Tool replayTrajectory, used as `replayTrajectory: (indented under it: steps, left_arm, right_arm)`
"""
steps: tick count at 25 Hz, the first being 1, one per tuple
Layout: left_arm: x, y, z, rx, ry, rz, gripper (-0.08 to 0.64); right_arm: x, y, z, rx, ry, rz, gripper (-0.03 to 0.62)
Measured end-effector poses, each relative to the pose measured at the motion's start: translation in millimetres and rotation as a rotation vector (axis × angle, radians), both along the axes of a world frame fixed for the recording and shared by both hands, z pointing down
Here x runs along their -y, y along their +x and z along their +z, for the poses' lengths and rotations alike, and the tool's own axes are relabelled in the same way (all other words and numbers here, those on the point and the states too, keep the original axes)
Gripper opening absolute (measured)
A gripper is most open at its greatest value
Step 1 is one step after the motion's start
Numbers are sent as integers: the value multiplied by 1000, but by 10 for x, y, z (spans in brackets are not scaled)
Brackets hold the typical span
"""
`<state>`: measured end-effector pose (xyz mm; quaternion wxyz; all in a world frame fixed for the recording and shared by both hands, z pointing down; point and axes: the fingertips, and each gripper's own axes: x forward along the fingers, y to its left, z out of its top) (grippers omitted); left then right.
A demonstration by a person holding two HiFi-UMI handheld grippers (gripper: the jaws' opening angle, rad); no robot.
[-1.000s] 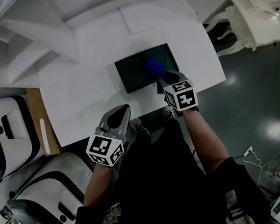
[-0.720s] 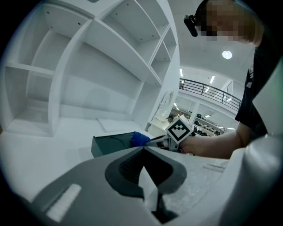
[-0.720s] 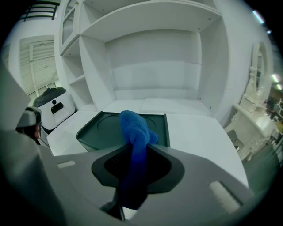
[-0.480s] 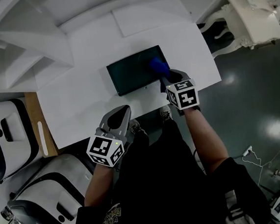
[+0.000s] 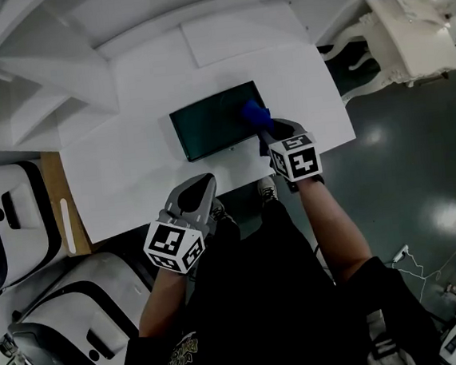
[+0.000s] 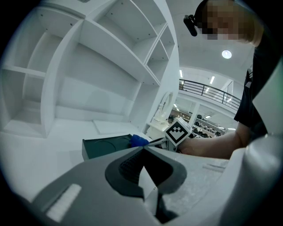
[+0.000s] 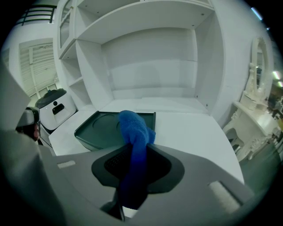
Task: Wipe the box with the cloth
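A flat dark green box (image 5: 212, 121) lies on the white table (image 5: 131, 179); it also shows in the right gripper view (image 7: 98, 126) and the left gripper view (image 6: 104, 146). My right gripper (image 5: 265, 136) is shut on a blue cloth (image 5: 255, 114), whose bunched end rests on the box's right part (image 7: 132, 128). My left gripper (image 5: 199, 187) hangs at the table's near edge, left of the box and apart from it, its jaws shut with nothing between them (image 6: 143, 154).
White shelving (image 5: 32, 68) stands at the table's back left. A flat white panel (image 5: 234, 33) lies behind the box. An ornate white table (image 5: 414, 27) stands off to the right on the dark floor. White-and-grey machines (image 5: 15, 218) sit at left.
The right gripper with the blue cloth has stayed on the box's right end, shifting slightly across the lid. The whole view has drifted left. The left gripper has barely moved.
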<state>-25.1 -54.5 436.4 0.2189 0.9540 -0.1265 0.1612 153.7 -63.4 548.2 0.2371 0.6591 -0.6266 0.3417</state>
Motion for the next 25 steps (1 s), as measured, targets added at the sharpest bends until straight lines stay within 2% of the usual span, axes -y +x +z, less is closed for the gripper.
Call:
replayTrajectory:
  steps: [11,25]
  left_arm:
    - [-22,-13,-18,-17,0,-10,0]
    - [68,-118,-86,-51,11,44,0]
  right_arm:
    - [-1,26,-52,-14,-7,-14,118]
    - [34,100,-345,-55,51,73,118]
